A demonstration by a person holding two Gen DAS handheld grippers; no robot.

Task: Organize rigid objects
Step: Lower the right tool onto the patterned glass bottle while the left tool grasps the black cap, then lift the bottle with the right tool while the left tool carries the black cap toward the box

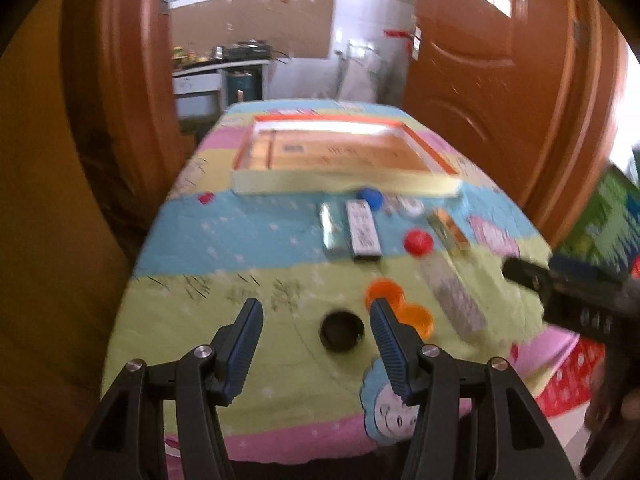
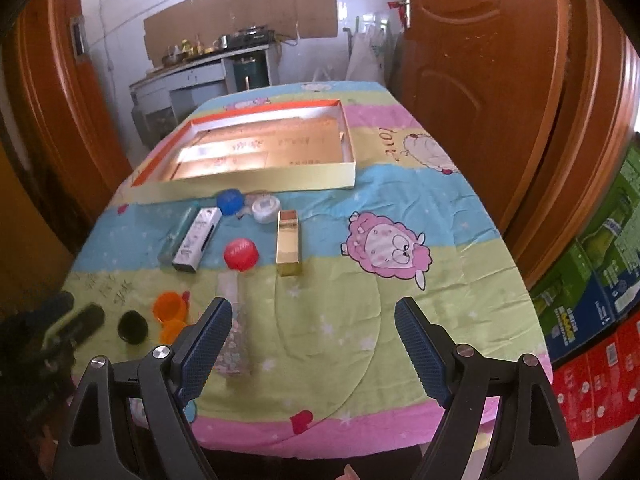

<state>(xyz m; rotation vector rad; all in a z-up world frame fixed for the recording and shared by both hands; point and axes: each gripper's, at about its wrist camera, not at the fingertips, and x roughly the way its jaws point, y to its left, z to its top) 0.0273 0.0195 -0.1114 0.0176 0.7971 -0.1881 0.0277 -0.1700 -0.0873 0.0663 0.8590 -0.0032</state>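
Caps, small boxes and a clear tube sit scattered mid-surface in front of the shallow tray [image 2: 256,184]: black cap [image 1: 341,330], orange caps [image 1: 386,294], red cap [image 2: 241,254], blue cap [image 2: 229,201], gold box [image 2: 288,242]. My left tool [image 1: 316,312] hangs wide open over the black cap, gripping nothing. Right tool [image 2: 314,320] also gapes wide, empty, above the cartoon tablecloth [image 2: 400,200].

Motion blur smears the left wrist view: print on the white box [image 1: 363,231] is unreadable. The stacked cartons [image 2: 596,292] are cut by the right wrist view's edge.
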